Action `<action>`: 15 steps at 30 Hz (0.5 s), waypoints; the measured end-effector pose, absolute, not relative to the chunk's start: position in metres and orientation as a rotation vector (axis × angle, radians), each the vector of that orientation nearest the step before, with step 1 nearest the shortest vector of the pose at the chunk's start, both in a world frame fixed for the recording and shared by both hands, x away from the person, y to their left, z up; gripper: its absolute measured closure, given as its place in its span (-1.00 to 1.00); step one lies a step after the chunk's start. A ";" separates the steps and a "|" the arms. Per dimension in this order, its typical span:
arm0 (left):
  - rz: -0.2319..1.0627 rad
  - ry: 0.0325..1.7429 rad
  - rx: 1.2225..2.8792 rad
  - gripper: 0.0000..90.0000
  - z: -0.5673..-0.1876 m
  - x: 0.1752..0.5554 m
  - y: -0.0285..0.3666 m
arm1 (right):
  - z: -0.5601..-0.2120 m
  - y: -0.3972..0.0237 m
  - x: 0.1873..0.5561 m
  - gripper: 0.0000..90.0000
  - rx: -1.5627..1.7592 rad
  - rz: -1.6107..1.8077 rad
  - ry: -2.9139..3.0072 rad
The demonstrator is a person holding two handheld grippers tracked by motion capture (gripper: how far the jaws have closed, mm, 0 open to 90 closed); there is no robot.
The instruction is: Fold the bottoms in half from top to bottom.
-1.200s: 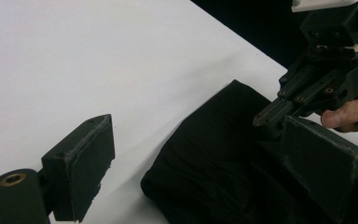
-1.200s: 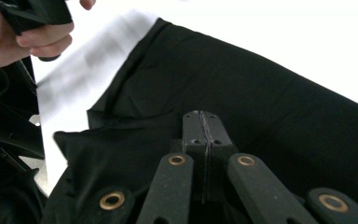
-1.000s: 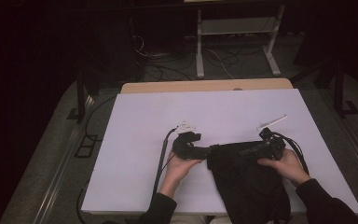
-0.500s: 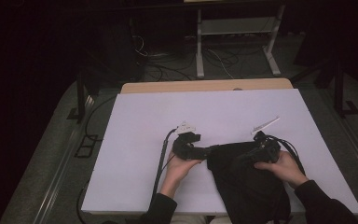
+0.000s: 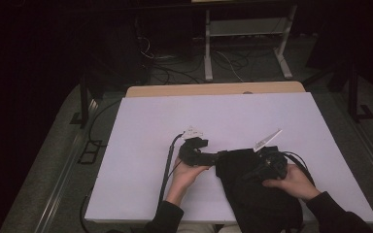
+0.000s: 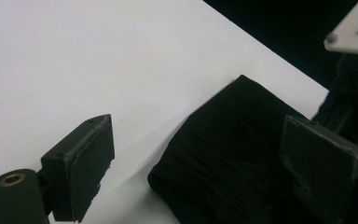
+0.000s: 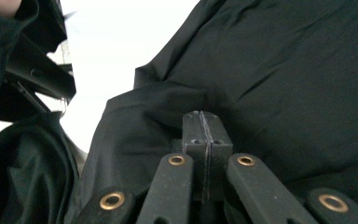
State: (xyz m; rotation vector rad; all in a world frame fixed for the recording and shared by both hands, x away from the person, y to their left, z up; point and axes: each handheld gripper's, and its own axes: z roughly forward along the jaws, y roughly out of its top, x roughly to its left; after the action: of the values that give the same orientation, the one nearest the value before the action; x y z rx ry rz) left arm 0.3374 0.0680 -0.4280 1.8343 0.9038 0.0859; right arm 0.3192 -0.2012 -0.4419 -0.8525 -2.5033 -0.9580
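High view shows the black cloth (image 5: 255, 194) lying on the white table (image 5: 141, 145), right under the right tongs (image 5: 252, 162) and just to the side of the left tongs (image 5: 212, 156); the right tongs are pinched tight on a fold of the cloth (image 7: 168, 107); the left tongs (image 6: 196, 163) stand wide with the cloth edge between the jaws, not touching. To fold it well, I think the left tongs should close on that near edge, then both lift together so it does not bunch
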 end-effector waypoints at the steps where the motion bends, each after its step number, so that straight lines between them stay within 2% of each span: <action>1: 0.086 0.904 1.834 -0.77 -0.428 0.338 0.068 | -0.442 -0.200 0.317 0.97 -0.842 -0.946 -2.506; 15: 0.084 0.908 1.840 -0.77 -0.430 0.339 0.066 | -0.447 -0.199 0.290 0.97 -0.756 -0.906 -2.477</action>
State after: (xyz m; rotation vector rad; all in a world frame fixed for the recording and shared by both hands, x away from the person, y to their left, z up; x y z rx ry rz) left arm 0.3388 0.0663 -0.4295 1.8397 0.9075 0.0836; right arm 0.2898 -0.1993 -0.4470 -0.7558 -2.4772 -0.9062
